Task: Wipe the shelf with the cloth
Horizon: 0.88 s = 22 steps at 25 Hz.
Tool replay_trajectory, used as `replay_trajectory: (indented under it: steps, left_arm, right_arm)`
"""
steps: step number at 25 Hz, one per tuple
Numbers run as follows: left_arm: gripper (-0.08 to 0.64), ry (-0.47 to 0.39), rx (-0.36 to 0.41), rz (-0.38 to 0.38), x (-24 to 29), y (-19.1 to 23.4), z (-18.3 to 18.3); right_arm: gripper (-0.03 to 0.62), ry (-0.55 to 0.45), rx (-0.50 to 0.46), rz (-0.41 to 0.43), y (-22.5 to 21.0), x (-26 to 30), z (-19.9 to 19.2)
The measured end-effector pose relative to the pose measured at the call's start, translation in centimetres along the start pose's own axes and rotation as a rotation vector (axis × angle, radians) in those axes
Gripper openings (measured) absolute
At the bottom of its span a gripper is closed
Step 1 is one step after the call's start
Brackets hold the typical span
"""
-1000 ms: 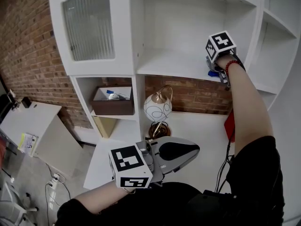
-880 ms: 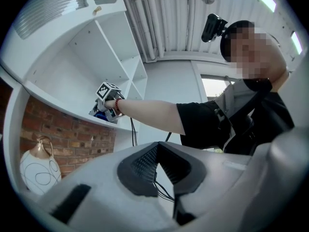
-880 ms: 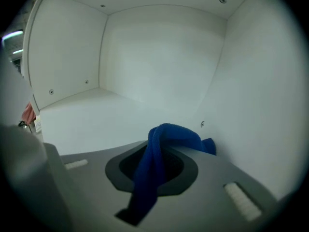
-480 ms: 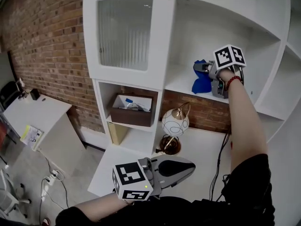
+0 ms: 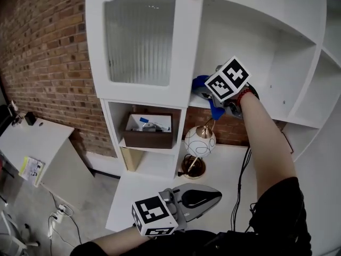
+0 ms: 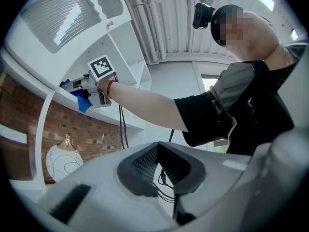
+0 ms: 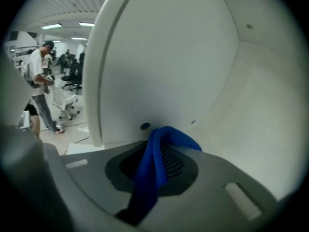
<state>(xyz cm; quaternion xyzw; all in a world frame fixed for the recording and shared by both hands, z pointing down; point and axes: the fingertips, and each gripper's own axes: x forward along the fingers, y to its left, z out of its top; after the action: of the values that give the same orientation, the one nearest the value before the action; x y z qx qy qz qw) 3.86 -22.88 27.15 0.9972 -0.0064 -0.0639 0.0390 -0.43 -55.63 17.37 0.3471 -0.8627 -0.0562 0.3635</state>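
Wiping claw: right claw (image 5: 208, 92), pinching the blue cloth (image 7: 150, 170) between its pads (a fold humps over the tips, the rest trails down).
Cloth's place: at the left end of the shelf (image 5: 282, 113), just beside the white side panel (image 7: 159, 57); whether it touches the board cannot be told.
Deciding relation: the shelf's long axis runs left to right, and nearly all its bare length lies to the claw's right, so the next stroke likely goes rightward.
Nearer arm: the right; the left claw (image 6: 157, 166), pressed together on nothing, hangs low and well apart.
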Motion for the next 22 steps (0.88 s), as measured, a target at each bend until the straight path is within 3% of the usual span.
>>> replay_trajectory:
  steps: [3,6,13,19,22]
  left_arm:
    - [-0.002,-0.02,-0.015,-0.018,0.0,-0.1,-0.6]
    - [-0.002,-0.025,-0.023,-0.036,0.1,-0.2,-1.2]
    - [-0.002,-0.054,-0.064,-0.051,1.1,-1.0,-1.2]
    - [-0.002,-0.012,0.045,-0.006,2.8,-2.1,-0.6]
    - [-0.002,-0.014,0.007,0.012,4.1,-2.7,-0.9]
  right_arm:
    - [0.038,0.05,0.083,-0.155,-1.7,0.4,-0.3]
    - [0.038,0.087,0.159,-0.223,-3.0,0.1,-0.8]
    - [0.038,0.141,0.275,-0.296,-5.9,-3.4,-5.1]
    - [0.038,0.162,0.364,-0.35,-8.9,-7.4,-9.6]
    - [0.038,0.131,0.438,-0.338,-10.1,-9.4,-11.6]
